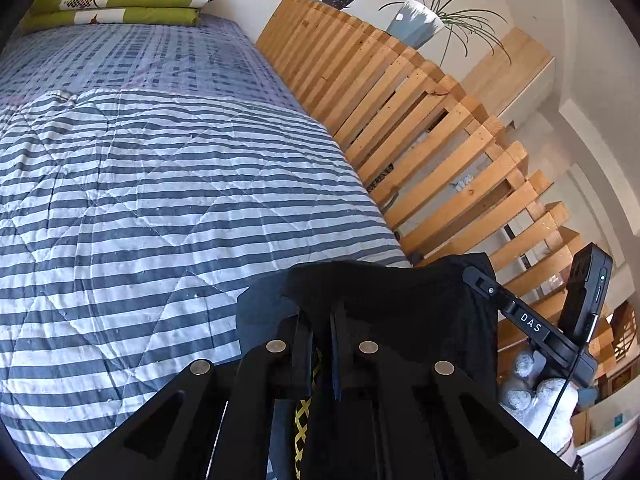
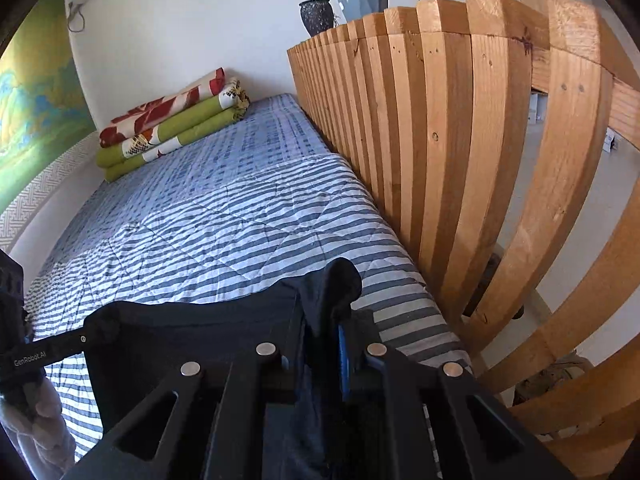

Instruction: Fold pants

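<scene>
Left gripper: nearest the lens, jaws pinched tight on a bunched edge of the pants.
Right gripper: likewise clamped on the pants, a dark tuft poking up between the jaws.
Pants position: stretched between the two grippers, held up above the near end of the bed, close beside the wooden slat rail.
Pants look: black or very dark navy, soft, limp, sagging; a yellow patterned strip just visible low in the left view.
Progress: early, by the look of it; no finished fold visible, garment not laid flat.
Left to do: probably lowering onto the striped quilt, smoothing, folding over.
</scene>
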Action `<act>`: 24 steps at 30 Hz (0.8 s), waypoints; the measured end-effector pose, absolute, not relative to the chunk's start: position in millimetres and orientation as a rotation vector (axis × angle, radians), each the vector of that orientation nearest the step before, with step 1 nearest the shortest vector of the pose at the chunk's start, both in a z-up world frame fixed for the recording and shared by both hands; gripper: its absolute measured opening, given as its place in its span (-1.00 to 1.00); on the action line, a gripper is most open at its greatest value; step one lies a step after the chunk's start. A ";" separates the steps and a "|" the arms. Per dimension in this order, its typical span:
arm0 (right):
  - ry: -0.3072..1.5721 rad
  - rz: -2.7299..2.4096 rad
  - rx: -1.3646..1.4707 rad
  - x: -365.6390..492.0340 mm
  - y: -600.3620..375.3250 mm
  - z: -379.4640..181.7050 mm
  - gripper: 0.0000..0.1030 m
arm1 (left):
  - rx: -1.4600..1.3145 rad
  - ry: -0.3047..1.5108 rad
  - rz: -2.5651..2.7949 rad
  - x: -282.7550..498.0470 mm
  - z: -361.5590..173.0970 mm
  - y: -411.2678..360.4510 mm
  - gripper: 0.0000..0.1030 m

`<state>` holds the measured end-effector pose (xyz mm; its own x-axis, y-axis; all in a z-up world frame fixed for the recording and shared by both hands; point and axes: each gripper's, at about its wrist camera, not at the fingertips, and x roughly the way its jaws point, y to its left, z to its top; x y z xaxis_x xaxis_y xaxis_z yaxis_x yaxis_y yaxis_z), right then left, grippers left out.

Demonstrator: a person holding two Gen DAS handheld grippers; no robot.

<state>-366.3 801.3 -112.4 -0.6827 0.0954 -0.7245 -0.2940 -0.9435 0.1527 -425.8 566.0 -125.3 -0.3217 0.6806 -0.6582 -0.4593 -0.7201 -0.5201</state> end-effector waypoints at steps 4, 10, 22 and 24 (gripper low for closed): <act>0.342 2.570 -1.150 -362.0 817.3 -113.4 -0.45 | -1.277 -0.280 2.115 -432.8 -134.2 574.7 -0.63; 0.192 2.600 -1.023 -317.2 797.8 -70.5 -0.43 | -1.224 -0.262 2.185 -423.3 -112.1 548.6 -0.52; -0.016 2.647 -1.325 -207.7 703.4 -112.1 -0.43 | -1.283 -0.100 1.911 -258.5 -133.2 531.9 -0.52; 0.009 2.573 -1.344 -193.4 711.8 -116.9 -0.43 | -1.322 -0.081 1.910 -237.4 -141.4 527.0 -0.52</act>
<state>-193.4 711.8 -116.9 -0.5491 0.2069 -0.8097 -0.2127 -0.9716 -0.1041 -237.3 527.0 -141.4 -0.1392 0.6328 -0.7617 -0.5658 -0.6821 -0.4632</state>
